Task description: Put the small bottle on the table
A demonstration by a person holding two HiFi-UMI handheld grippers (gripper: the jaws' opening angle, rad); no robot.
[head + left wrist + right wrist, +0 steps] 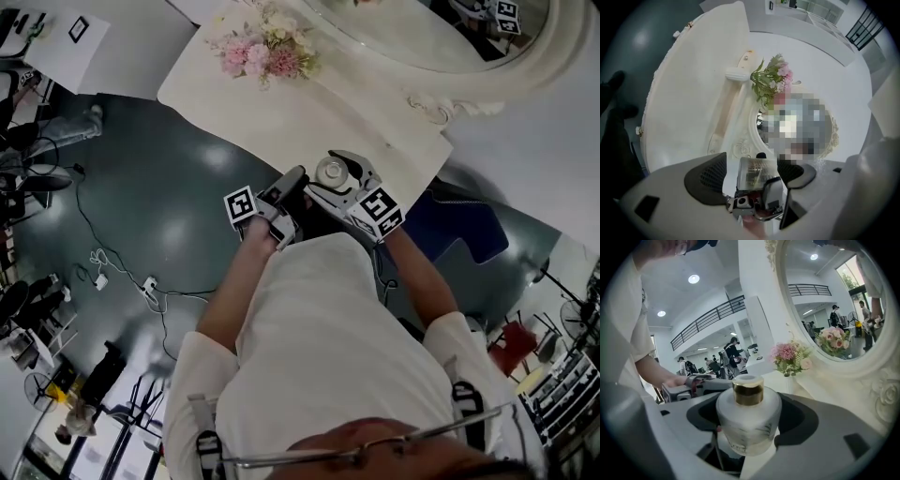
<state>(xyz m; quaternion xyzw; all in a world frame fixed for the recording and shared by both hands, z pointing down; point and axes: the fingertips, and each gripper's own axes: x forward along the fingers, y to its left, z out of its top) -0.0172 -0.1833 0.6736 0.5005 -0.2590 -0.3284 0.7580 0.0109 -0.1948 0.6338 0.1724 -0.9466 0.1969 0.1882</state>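
The white table (309, 122) lay ahead of me and below, most of its top bare, with the big oval mirror (525, 70) in its carved frame standing at the far side and the bunch of pink flowers (262, 52) at one end. Both grippers hung close together over the near edge, just in front of my chest. My left gripper (752, 176) had its jaws apart. Something pale and glassy (757, 169) showed between them, but I could not say what it was, and nothing looked clamped there. My right gripper (751, 411) was closed round the small bottle (748, 425), its pads pressing the frosted body from both sides below the gold collar (748, 392). The bottle stood upright and was held in the air, not yet on the table. I judged the best move was to carry it forward over the bare top, well clear of the flowers and the mirror's foot. I would keep it upright and lower it until the base sat flat. Only then would I ease the jaws apart, slowly, so that the smooth glass would not tip or skid, and keep the left gripper out of the way.
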